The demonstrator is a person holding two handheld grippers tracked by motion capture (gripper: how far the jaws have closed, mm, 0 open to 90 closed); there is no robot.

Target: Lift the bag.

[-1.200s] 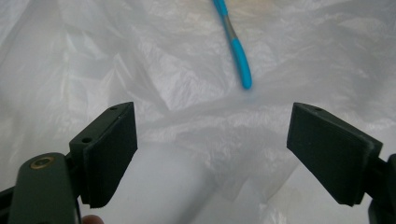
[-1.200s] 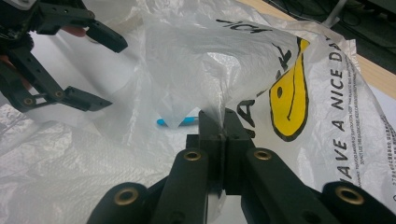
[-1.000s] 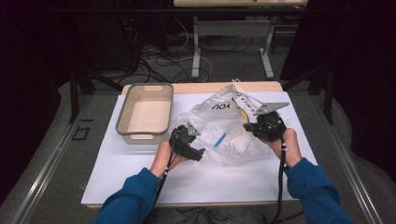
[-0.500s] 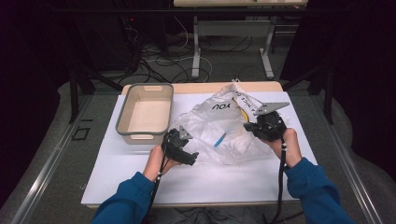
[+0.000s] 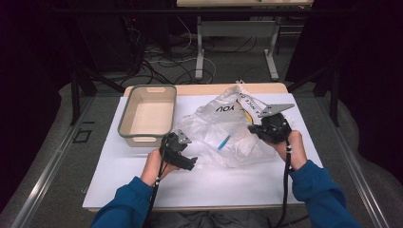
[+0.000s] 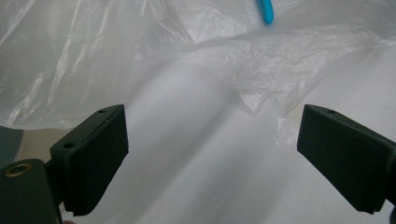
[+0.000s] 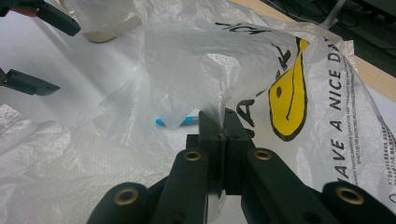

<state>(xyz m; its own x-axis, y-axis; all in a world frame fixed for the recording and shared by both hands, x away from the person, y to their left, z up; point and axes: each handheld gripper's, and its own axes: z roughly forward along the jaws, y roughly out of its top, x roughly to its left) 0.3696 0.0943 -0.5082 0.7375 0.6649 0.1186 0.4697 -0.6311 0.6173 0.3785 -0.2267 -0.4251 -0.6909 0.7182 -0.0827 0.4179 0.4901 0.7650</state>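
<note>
Right tool [image 7: 218, 122] clamped on clear plastic bag [image 5: 214, 128], left tool [image 6: 212, 154] spread wide at bag's seven o'clock edge, white tabletop [image 5: 223, 183].

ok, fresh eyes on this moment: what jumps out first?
The crumpled clear plastic bag with a yellow smiley face sprawls over the middle of the white table, a small blue thing showing through it. The right claw is shut on a fold of the bag, while the left claw stands open just short of the bag's near edge. A beige tub sits at the far left.
</note>
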